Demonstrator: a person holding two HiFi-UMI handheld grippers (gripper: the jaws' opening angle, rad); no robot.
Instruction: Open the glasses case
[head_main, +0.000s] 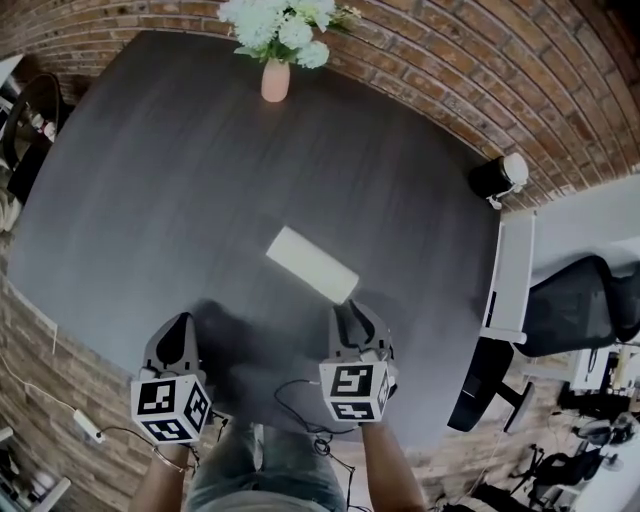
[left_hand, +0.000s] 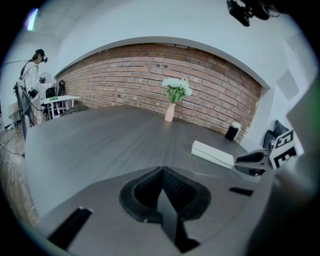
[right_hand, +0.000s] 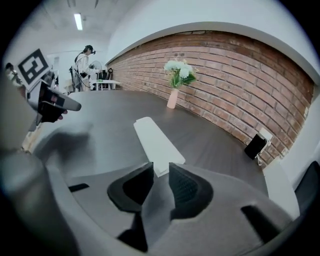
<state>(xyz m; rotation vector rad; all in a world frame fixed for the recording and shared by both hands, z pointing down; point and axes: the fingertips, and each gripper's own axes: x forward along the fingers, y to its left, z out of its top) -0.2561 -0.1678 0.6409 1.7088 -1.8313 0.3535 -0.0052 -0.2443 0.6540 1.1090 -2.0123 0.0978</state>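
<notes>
Glasses case, place: the long, flat, white box-shaped glasses case (head_main: 312, 263) lies slantwise on the large dark grey wood-grain table (head_main: 180, 170), in its near right part, well apart from the pink vase of white flowers (head_main: 275, 80) at the far edge.
Step in hand: judged to be the approach; the case is closed and nothing is gripped.
Doing it well: one tongs probably has to pin the lower half flat while the other catches the lid along a long side, since a light case may slide on the smooth table.
Right tongs (head_main: 350, 308): slightly parted and empty, aimed at the case's near end just ahead.
Left tongs (head_main: 183, 325): pressed together and empty, over bare table, left of the case and apart from it.
Case look: plain matte white with rounded corners; no lid seam can be made out.
</notes>
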